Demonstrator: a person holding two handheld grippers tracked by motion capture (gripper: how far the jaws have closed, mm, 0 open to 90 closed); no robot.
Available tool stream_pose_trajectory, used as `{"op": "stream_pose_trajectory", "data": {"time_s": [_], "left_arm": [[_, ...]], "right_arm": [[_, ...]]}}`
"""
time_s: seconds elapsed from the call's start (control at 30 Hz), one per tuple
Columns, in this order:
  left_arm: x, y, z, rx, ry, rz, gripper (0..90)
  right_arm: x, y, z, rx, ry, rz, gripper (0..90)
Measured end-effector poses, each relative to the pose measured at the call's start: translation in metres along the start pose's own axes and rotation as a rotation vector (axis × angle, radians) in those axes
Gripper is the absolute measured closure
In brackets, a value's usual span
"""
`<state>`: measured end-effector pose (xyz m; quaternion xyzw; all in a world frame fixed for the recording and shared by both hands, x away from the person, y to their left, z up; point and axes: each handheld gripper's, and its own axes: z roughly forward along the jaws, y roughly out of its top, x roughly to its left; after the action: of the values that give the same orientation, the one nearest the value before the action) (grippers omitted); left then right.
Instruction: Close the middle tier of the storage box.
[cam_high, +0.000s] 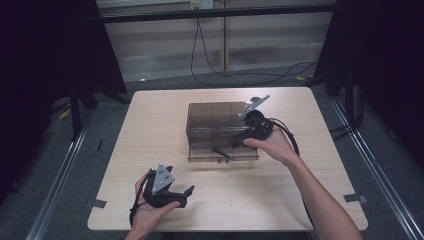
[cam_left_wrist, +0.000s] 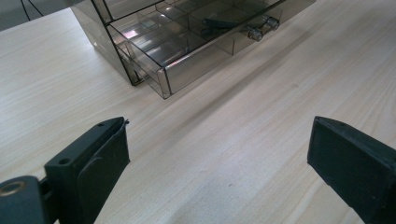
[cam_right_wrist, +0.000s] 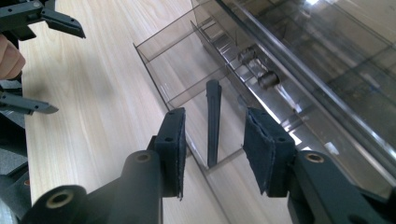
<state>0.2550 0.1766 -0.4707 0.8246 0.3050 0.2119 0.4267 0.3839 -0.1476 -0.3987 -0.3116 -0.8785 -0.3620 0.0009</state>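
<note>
A black pen (cam_right_wrist: 213, 122) lies in the pulled-out drawer (cam_right_wrist: 164, 46) of the smoky organizer box (cam_high: 212, 120), at twelve o'clock between the parted right gripper (cam_right_wrist: 212, 140) jaws, untouched. The left gripper (cam_left_wrist: 219, 154) gapes wide over the table (cam_left_wrist: 243, 130).

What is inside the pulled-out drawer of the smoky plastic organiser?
A slim black pen-like stick lies in the open drawer. The other drawer sections look bare; the tinted box hides its upper compartments' contents.

- Left gripper (cam_high: 190, 190), lower left of the high view, was black with a grey three-cornered plate.
- Right gripper (cam_high: 235, 143), near centre, trailed a black cable.
</note>
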Motion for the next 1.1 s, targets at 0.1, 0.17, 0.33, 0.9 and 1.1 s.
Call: {"op": "stream_pose_trajectory", "data": {"time_s": [0.1,0.17,0.33,0.9,1.1], "left_arm": [[0.000,0.000,0.001,0.001,-0.002,-0.005,6.3],[0.000,0.000,0.001,0.006,-0.001,-0.009,6.3],[0.000,0.000,0.002,0.005,-0.009,-0.012,6.3],[-0.002,0.003,0.007,0.003,-0.025,-0.013,7.3],[-0.005,0.004,0.010,0.009,-0.047,-0.007,7.2]], "right_arm": [[-0.002,-0.009,-0.004,-0.018,-0.005,0.014,57.5],[-0.002,-0.011,-0.005,-0.020,-0.011,0.018,56.8],[0.000,-0.022,-0.014,-0.080,-0.024,0.036,52.9],[0.011,-0.062,-0.039,-0.182,-0.068,0.076,42.0],[0.017,-0.076,-0.043,-0.231,-0.096,0.079,38.2]]}}
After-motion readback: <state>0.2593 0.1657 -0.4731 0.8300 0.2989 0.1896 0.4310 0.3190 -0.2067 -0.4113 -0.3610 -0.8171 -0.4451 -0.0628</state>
